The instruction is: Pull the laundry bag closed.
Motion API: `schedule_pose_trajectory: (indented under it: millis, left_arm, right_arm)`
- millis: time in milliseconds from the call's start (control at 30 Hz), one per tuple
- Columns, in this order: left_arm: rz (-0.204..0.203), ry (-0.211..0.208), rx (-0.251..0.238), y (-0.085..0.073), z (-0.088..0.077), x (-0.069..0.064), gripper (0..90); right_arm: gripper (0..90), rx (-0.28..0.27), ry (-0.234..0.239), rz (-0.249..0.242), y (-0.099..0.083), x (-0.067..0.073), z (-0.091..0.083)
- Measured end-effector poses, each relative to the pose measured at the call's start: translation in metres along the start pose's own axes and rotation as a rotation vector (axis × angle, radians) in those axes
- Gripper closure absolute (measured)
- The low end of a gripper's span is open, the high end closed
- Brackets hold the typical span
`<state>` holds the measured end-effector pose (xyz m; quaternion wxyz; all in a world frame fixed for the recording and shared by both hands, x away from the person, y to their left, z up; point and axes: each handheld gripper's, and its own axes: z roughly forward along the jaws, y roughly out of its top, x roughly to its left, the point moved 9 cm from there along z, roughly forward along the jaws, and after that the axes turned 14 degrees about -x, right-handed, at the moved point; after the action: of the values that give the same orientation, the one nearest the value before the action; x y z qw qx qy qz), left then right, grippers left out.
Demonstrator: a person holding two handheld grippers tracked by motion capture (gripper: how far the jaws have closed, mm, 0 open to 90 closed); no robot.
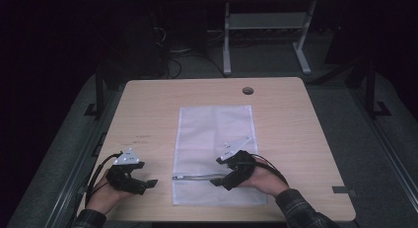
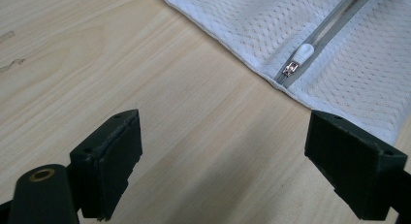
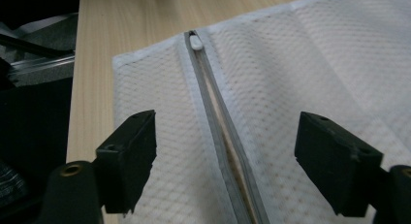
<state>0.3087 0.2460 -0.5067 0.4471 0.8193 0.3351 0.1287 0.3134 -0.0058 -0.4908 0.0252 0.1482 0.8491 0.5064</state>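
Note:
A white mesh bag (image 1: 214, 139) lies flat on the middle of the wooden table (image 1: 148, 109). A grey zipper (image 1: 197, 177) crosses it near the front edge, and its white pull (image 2: 303, 53) sits at the bag's left end. In the right gripper view the zipper (image 3: 220, 132) gapes slightly and wood shows through the slit; the pull (image 3: 196, 42) lies far ahead. My right gripper (image 1: 218, 171) hovers open over the bag with the zipper line between its jaws (image 3: 225, 166). My left gripper (image 1: 146, 173) rests open on bare wood just left of the bag, nothing between its jaws (image 2: 223, 161).
A round cable hole (image 1: 248, 91) sits near the table's far edge. Beyond the table stands a grey metal frame (image 1: 266, 20) on dark floor. Bare wood stretches left and right of the bag.

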Motion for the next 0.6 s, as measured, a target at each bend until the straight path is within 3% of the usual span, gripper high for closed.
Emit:
schedule_pose_trajectory:
  millis: [167,600]
  left_arm:
    - [-0.001,-0.004,0.0,0.0,0.0,0.0,12.7]
    - [-0.014,0.005,0.002,-0.008,-0.005,-0.003,12.8]
  right_arm:
    - [39.4,-0.025,0.016,-0.039,0.012,0.005,0.013]
    - [51.4,-0.012,0.08,-0.058,0.022,0.013,0.04]
